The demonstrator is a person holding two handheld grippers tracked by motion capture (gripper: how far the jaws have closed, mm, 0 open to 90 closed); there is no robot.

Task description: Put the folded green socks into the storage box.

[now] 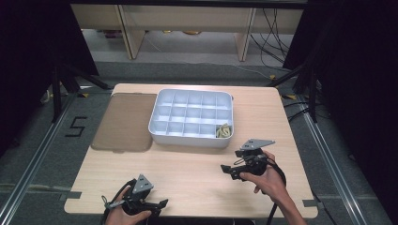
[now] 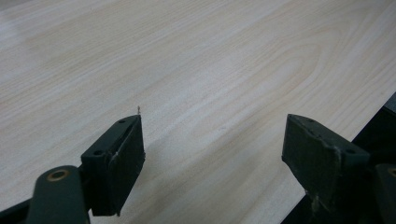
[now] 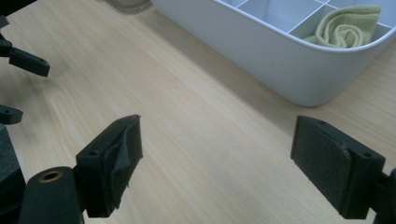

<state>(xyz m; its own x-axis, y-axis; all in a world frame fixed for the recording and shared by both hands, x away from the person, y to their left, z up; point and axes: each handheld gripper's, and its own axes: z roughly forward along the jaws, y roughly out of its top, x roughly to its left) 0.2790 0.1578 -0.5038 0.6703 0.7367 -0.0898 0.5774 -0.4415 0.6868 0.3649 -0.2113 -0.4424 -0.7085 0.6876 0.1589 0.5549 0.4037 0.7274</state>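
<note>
Broadly, the wooden table [image 1: 197,168] carries three things. Largest is the brown lid [image 1: 124,122], lying flat at the far left, its right edge just beside the tray. Next, the white divided tray [image 1: 191,117] sits at the middle of the far half, its compartments in a grid. One compartment, at the near right corner, holds a rolled pale yellow cloth [image 1: 224,131]; the right gripper view shows the cloth [image 3: 348,25] coiled and resting below the rim. The other compartments look bare, though glare makes the far rows hard to read.

Right gripper [image 1: 228,170]: held in the person's right hand [image 1: 265,180] over the table, near the tray's near right corner but apart from it. Jaws spread wide, nothing between them; bare wood shows in the gap [image 3: 215,182].

Left gripper [image 1: 162,204]: held in the left hand [image 1: 124,216] at the near edge of the table, well apart from the tray. Jaws likewise wide apart and gripping nothing, with bare wood below [image 2: 212,158]. Table edge shows just beside its right-hand jaw.
</note>
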